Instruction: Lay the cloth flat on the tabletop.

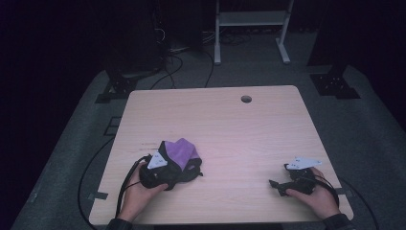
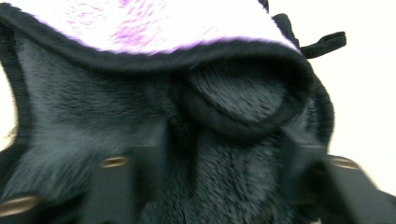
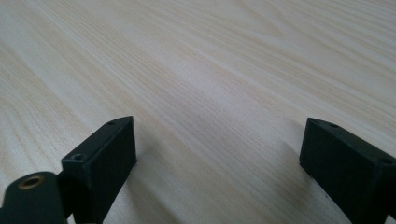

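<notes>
A fleece garment, purple outside with black lining and trim, lies bunched at the front left of the light wooden table. My left gripper reaches into its near edge. In the left gripper view the jaws stand on either side of a fold of the black lining, and my left gripper is shut on it, with the purple side above. My right gripper rests at the front right, held low over the wood. Its jaws stand wide apart, and my right gripper is open with bare tabletop between them.
A round cable hole sits near the table's far edge. Behind the table stand a white metal frame, black stand feet and loose cables on the grey floor. A thin black loop trails from the garment.
</notes>
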Tool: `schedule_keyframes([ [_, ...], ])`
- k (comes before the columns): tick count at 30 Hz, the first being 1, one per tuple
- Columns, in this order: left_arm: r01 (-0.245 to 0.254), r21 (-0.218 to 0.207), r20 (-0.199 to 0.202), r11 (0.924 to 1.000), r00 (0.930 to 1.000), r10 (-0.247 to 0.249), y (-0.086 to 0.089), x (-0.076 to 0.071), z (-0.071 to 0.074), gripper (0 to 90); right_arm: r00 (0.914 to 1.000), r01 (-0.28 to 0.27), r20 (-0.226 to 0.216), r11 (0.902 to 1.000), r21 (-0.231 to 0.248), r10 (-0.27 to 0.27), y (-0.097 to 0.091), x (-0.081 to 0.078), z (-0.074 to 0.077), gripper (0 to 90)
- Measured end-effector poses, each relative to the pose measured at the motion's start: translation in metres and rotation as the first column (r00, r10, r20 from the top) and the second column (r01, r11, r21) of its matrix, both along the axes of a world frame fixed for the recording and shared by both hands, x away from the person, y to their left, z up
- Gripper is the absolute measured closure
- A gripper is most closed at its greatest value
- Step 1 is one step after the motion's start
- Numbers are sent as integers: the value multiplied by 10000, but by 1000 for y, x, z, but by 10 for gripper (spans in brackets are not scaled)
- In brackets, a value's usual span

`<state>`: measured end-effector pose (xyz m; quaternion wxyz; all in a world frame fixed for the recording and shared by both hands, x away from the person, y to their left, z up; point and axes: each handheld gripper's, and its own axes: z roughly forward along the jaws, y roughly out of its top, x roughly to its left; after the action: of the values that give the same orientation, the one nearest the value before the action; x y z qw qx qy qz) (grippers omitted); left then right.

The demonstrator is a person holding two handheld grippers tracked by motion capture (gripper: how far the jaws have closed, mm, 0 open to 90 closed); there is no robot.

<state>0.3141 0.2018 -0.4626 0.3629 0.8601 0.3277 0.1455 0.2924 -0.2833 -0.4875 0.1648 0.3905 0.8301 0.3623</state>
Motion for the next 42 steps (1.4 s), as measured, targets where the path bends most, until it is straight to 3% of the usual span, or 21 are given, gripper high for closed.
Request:
schedule_keyframes([
  [4,25,-295,-199,9996,9998,-31,1,2,5,723,10000,14,5,10000,-5,-14,0,1,0,97],
  [10,416,-443,139,9982,9991,-411,-7,6,16,738,10000,54,-21,10000,3,-54,1,1,0,97],
  [17,1087,-700,460,9916,9933,-1057,-29,14,29,740,10000,77,-11,10000,4,-77,1,2,0,98],
  [21,1626,-754,548,9838,9858,-1587,-50,19,31,741,10000,91,-1,10000,0,-91,1,2,0,99],
  [28,2577,-757,571,9632,9656,-2539,-91,27,33,740,10000,99,7,10000,-3,-99,1,2,0,101],
  [33,2996,-898,436,9498,9540,-2967,-117,31,30,735,9998,174,52,9998,41,-174,1,2,0,135],
  [36,3296,-1144,166,9372,9439,-3299,-134,34,23,730,9997,208,92,9997,84,-209,1,2,1,165],
  [37,3296,-1144,166,9372,9439,-3299,-134,34,23,724,9997,208,92,9997,84,-209,1,2,1,165],
  [39,3357,-1086,134,9357,9417,-3363,-138,34,20,694,9995,297,115,9995,107,-298,2,2,2,246],
  [42,3254,-1315,150,9364,9451,-3263,-134,33,20,625,9995,318,-32,9995,78,-318,4,2,5,323],
])
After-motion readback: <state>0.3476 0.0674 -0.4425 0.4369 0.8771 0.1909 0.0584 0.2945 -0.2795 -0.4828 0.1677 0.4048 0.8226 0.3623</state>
